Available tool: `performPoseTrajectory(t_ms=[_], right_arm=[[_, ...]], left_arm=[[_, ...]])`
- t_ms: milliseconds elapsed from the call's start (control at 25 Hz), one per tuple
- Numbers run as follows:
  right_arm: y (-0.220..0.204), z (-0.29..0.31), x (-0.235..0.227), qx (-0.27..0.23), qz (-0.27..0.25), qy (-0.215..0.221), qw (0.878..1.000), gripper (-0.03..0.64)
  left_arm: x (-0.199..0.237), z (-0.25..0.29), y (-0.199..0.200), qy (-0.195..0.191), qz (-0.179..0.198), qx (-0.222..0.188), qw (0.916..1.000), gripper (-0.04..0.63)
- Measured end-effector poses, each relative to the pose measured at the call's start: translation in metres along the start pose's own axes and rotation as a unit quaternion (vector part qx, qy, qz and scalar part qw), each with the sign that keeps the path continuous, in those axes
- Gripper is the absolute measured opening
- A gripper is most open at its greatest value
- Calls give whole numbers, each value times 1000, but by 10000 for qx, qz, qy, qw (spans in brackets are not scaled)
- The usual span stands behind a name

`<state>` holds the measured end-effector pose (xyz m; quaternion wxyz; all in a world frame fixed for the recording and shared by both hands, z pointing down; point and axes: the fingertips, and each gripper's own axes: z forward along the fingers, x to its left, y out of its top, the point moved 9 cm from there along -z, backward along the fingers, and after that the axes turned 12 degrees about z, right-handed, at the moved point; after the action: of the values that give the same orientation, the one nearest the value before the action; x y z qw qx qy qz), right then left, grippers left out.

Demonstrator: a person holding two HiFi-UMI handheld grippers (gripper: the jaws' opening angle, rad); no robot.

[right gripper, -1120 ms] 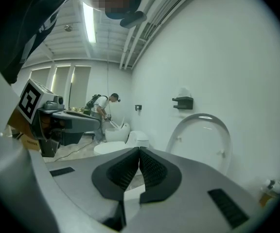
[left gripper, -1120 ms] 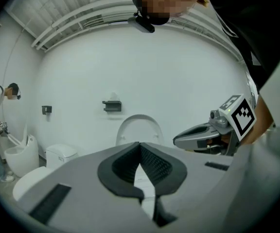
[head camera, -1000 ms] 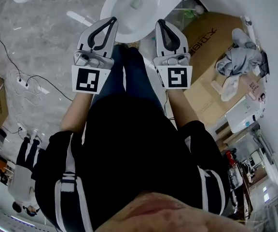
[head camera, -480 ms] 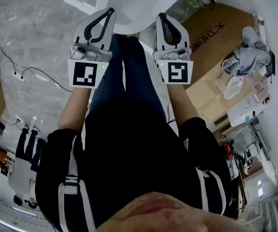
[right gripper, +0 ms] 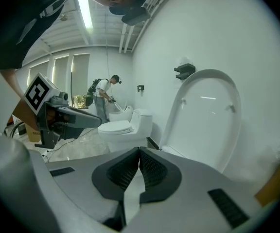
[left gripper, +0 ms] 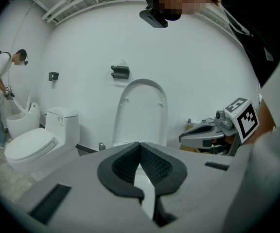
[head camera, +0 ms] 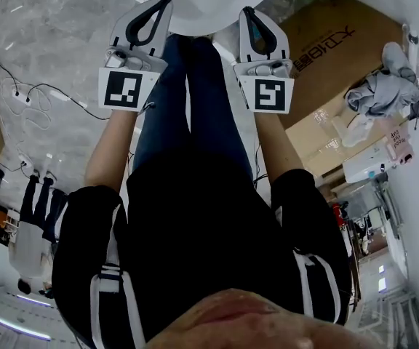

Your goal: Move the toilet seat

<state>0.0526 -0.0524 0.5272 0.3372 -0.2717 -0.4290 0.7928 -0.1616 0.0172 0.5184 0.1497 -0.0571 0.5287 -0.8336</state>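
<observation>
my left gripper (head camera: 163, 4) and right gripper (head camera: 246, 11) both have their jaws pressed together, empty. the toilet seat (left gripper: 141, 111) stands raised against the wall at twelve o'clock. it looks like stiff, slick, hinged plastic; i'd grip its top rim.

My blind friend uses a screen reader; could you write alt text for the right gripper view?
The right gripper has its padded jaws shut and empty, facing a white toilet seat raised upright against the wall. At left are the left gripper, a second, closed toilet, and a person far off.
</observation>
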Motion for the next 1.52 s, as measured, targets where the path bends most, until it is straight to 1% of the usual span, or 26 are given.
performPoseTrajectory(t_ms=[160, 360, 400, 520, 680, 800, 960, 1200, 1400, 1520], right_arm=[[-25, 10, 2, 339, -68, 18, 9994, 23], [-52, 20, 3, 605, 5, 44, 9982, 23], [-57, 22, 4, 613, 25, 52, 9981, 23], [-72, 30, 4, 387, -12, 121, 9992, 23], [-92, 36, 1, 583, 23, 68, 9983, 23], [-105, 40, -1, 739, 82, 27, 9972, 23], [-124, 44, -4, 979, 261, -51, 9948, 23], [-148, 49, -2, 1344, 232, -4, 9907, 23], [-167, 50, 5, 1631, 202, 64, 9864, 23], [-177, 51, 9, 1800, 209, 101, 9834, 23]], left_arm=[[2, 6, -25, 72, -104, 191, 9997, 8], [5, 17, -49, 1, -93, 127, 9999, 8], [6, 18, -55, -16, -99, 183, 9998, 8], [9, 20, -72, -7, -164, 382, 9991, 8], [11, 21, -90, 73, -211, 617, 9978, 8], [8, 26, -107, -41, -231, 730, 9971, 8], [6, 32, -129, -183, -227, 1032, 9942, 8], [7, 34, -161, -330, -263, 1356, 9899, 8], [8, 34, -180, -496, -126, 1522, 9870, 8], [8, 34, -193, -615, -203, 1685, 9836, 8]])
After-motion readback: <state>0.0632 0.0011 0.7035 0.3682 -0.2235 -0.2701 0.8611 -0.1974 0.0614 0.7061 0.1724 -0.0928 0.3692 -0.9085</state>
